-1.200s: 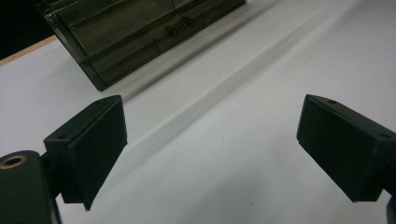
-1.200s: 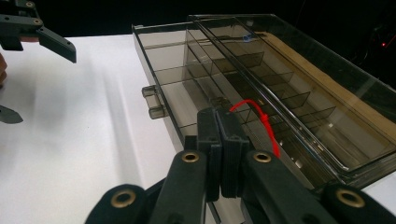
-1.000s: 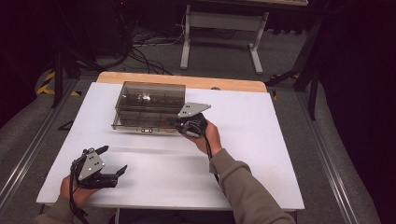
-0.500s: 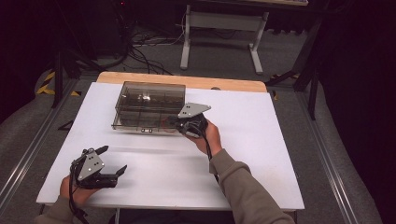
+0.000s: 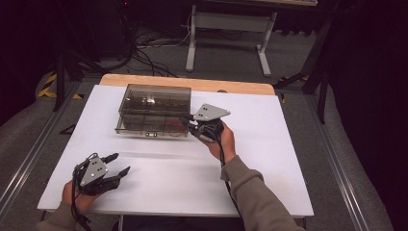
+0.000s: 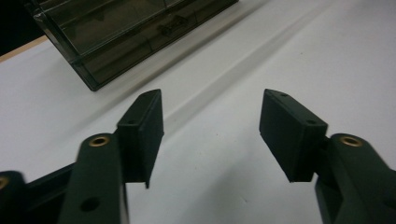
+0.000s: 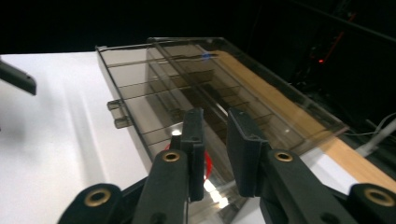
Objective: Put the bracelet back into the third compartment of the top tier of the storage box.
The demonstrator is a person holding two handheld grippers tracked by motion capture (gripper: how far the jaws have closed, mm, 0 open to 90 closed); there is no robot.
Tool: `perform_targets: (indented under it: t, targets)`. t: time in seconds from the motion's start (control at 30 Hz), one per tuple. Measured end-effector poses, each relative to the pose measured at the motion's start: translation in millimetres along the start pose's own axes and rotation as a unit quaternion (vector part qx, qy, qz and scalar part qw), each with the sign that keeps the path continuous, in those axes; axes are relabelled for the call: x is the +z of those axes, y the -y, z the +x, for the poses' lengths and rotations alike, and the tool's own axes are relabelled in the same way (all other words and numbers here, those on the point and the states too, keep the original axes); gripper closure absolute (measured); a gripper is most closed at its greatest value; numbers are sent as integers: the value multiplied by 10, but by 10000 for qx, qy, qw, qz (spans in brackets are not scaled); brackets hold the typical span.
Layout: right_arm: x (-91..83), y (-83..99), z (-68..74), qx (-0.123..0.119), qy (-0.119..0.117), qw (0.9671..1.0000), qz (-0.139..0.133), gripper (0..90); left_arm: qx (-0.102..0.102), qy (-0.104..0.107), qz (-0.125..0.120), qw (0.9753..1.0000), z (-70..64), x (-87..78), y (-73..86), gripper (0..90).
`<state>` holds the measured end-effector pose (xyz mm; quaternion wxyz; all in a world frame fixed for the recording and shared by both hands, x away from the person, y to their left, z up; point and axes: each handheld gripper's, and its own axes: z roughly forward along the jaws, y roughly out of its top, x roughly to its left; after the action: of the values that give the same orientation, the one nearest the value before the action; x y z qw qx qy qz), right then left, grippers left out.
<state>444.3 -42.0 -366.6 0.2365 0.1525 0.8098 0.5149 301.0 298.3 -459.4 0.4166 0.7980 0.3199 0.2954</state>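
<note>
A smoky see-through compartment box [image 5: 149, 113] stands at the back middle of the white table [image 5: 269, 163]. Its lid [image 7: 261, 88] looks raised above the base [image 7: 135, 93], whose two latches [image 7: 116, 114] stick out at the front. A red ring [image 5: 175, 128] lies in a front compartment. My right gripper [image 5: 190, 126] is at the box's front right corner. In the right gripper view its jaws stand a narrow gap apart around the lid's corner [image 7: 215, 140]. My left gripper [image 5: 118, 164] rests near the table's front left, open and holding nothing [image 6: 210, 126].
A wooden strip [image 5: 192, 83] runs along the table's far edge behind the box. Beyond it on the floor are cables [image 5: 149, 53] and a metal stand [image 5: 226, 29]. Bare white table lies between the two grippers.
</note>
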Motion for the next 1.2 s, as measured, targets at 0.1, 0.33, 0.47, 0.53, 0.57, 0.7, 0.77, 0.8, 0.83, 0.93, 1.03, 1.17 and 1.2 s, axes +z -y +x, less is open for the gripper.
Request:
perform_targets:
  t: [0.1,0.33,0.47,0.53,0.57,0.7,0.77,0.8,0.83,0.93,1.03,1.17,1.2]
  targets:
    - [-65,13,-16,79,100,9999,-83,725,41,66,43,10000,-6,6,1,518]
    - [-177,43,-32,76,282,9995,-127,656,53,125,94,9999,-14,13,3,701]
    - [-254,58,-31,68,461,9988,-168,561,100,65,153,9998,0,9,4,838]
    - [-275,64,-27,81,549,9983,-184,511,32,46,159,9999,-9,15,8,881]
    - [-275,64,-27,81,549,9983,-184,511,32,46,159,9999,-9,15,8,892]
    - [-319,87,-27,105,861,9960,-217,344,70,-1,196,9998,-4,18,7,897]
    - [-327,92,-27,109,899,9956,-228,312,76,-4,203,9998,-2,17,7,897]
    - [-343,103,-29,101,1006,9946,-244,267,49,-11,204,9998,-4,17,9,897]
    - [-355,108,-23,140,1044,9941,-263,239,112,-59,218,9997,5,15,6,897]
    - [-388,122,-17,145,1231,9919,-284,179,95,-66,221,9997,3,18,8,897]
    - [-433,143,-10,146,1327,9906,-304,146,92,-70,224,9997,4,21,9,897]
    - [-501,176,-21,194,1410,9892,-351,130,80,-85,222,9997,-2,22,8,897]
    - [-519,186,-26,210,1417,9891,-343,129,80,-85,222,9997,-2,22,8,897]
